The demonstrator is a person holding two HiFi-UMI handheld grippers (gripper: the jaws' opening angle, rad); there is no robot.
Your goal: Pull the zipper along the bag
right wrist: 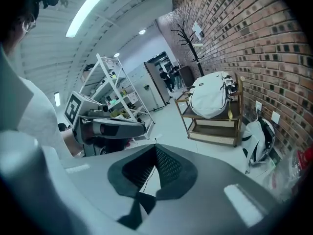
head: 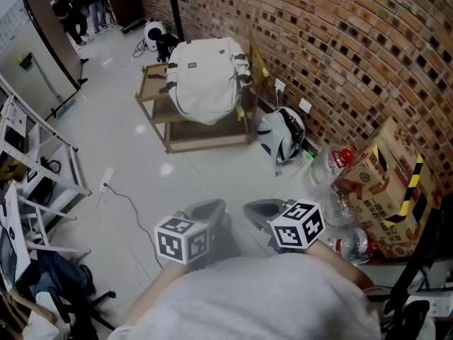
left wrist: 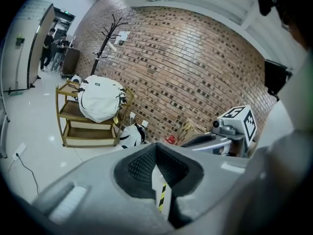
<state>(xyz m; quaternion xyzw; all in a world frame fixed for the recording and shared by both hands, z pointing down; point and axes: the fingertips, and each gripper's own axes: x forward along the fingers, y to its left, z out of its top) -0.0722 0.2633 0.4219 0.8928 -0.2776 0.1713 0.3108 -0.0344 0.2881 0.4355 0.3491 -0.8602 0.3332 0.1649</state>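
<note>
The white backpack (head: 205, 80) lies on the top shelf of a wooden cart (head: 152, 112) across the room, by the brick wall. It also shows in the left gripper view (left wrist: 100, 98) and the right gripper view (right wrist: 211, 95). Its zipper is too small to make out. My left gripper (head: 205, 211) and right gripper (head: 265, 211) are held side by side close to my body, far from the bag. The left gripper (left wrist: 156, 148) is shut with nothing between its pads. So is the right gripper (right wrist: 156, 151).
A second white and black bag (head: 283, 133) lies on the floor right of the cart. Plastic bottles (head: 340, 161) and a cardboard box (head: 386, 183) stand along the wall at right. A metal rack (head: 28, 154) and a floor cable (head: 127, 204) are at left. People (head: 71, 13) stand far off.
</note>
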